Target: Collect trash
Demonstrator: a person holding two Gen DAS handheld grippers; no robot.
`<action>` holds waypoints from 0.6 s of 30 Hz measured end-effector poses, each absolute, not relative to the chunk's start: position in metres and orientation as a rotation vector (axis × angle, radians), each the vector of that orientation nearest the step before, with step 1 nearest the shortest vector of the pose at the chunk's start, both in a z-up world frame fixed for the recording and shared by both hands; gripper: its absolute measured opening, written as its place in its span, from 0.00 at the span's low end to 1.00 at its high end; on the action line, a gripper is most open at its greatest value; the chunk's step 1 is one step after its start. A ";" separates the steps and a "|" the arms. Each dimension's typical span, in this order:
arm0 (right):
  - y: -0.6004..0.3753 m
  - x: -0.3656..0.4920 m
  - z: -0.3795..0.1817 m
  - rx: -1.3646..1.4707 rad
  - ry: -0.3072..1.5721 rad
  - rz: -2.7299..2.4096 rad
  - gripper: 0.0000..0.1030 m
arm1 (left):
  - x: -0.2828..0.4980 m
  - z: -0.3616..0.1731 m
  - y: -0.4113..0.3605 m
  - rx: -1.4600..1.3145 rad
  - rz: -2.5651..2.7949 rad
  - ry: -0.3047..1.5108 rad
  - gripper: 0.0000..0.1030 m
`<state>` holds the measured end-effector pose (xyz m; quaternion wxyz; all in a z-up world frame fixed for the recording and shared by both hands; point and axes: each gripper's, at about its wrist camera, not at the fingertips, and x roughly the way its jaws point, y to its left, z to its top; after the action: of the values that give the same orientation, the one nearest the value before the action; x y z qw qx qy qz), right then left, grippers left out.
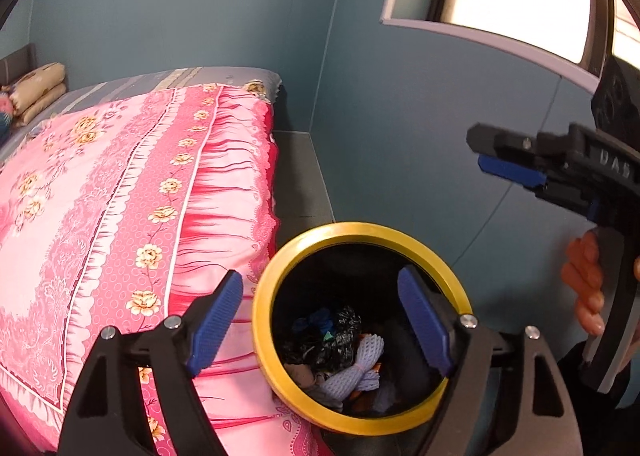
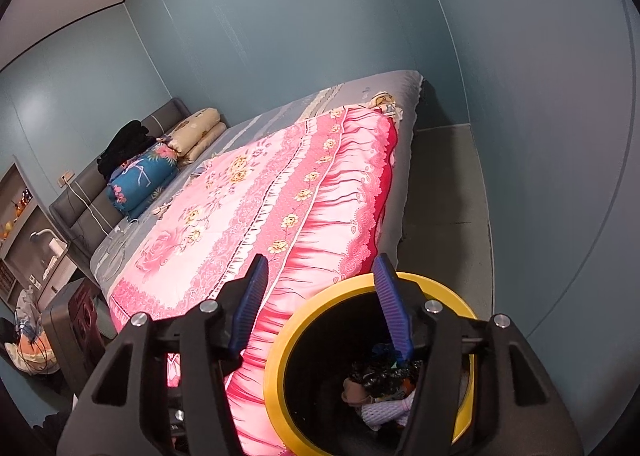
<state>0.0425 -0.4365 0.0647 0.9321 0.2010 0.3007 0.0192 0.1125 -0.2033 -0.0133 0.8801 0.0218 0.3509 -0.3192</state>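
Observation:
A black trash bin with a yellow rim (image 1: 262,296) stands on the floor beside the bed. Inside lie a white foam net (image 1: 368,360), a crumpled black bag (image 1: 340,332) and other scraps. My left gripper (image 1: 320,324) hangs over the bin's mouth, open, with nothing between its blue pads. In the left wrist view my right gripper (image 1: 480,152) reaches in from the right, higher up, in front of the wall. In its own view the right gripper (image 2: 322,308) is open and empty above the bin's rim (image 2: 276,356), with the trash (image 2: 384,380) below its right finger.
A bed with a pink floral quilt (image 1: 132,192) touches the bin on the left. A grey floor strip (image 2: 444,196) runs between the bed and the blue wall. A person's hand (image 1: 584,288) grips the right gripper's handle. Folded bedding (image 2: 160,164) sits at the headboard.

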 end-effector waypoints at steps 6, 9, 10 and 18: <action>-0.426 0.050 0.065 0.399 0.632 0.064 0.53 | 0.114 -0.006 -0.182 -0.003 -0.625 0.708 0.74; -0.417 0.052 0.069 0.379 0.629 0.076 0.55 | 0.114 -0.001 -0.169 -0.027 -0.605 0.691 0.75; -0.412 0.053 0.071 0.368 0.627 0.079 0.55 | 0.113 0.001 -0.164 -0.034 -0.594 0.682 0.76; -0.380 0.057 0.086 0.326 0.593 0.081 0.74 | 0.108 0.028 -0.114 -0.082 -0.493 0.583 0.88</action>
<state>0.0572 -0.3803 0.0864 0.9425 0.1599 0.2908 0.0398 0.1076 -0.1139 0.0277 0.9273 -0.0399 0.2842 -0.2403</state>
